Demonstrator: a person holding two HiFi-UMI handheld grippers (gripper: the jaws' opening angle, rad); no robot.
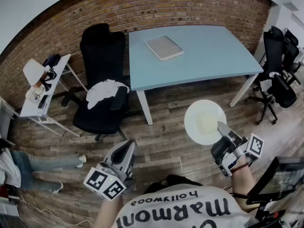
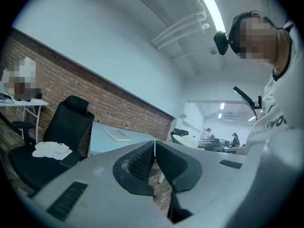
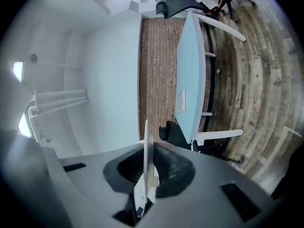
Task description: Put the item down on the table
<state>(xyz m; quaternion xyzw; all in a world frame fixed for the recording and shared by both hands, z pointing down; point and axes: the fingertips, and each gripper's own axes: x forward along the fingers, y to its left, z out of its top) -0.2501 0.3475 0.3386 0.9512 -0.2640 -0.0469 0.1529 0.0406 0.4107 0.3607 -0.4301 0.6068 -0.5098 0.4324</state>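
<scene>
A round white plate [image 1: 204,122] hangs over the wooden floor, in front of the light blue table [image 1: 213,56]. My right gripper [image 1: 223,129] is shut on the plate's near rim. In the right gripper view the plate [image 3: 146,156] shows edge-on as a thin white blade pinched between the dark ribbed pads. My left gripper [image 1: 124,152] is low at the left, away from the table. Its jaws are pressed together with nothing in them [image 2: 155,161].
A white rectangular tray [image 1: 164,47] lies on the table's far left part. A black office chair [image 1: 101,94] with a white cloth on its seat stands left of the table. More black chairs [image 1: 276,75] stand at the right. A small white side table [image 1: 45,87] is far left.
</scene>
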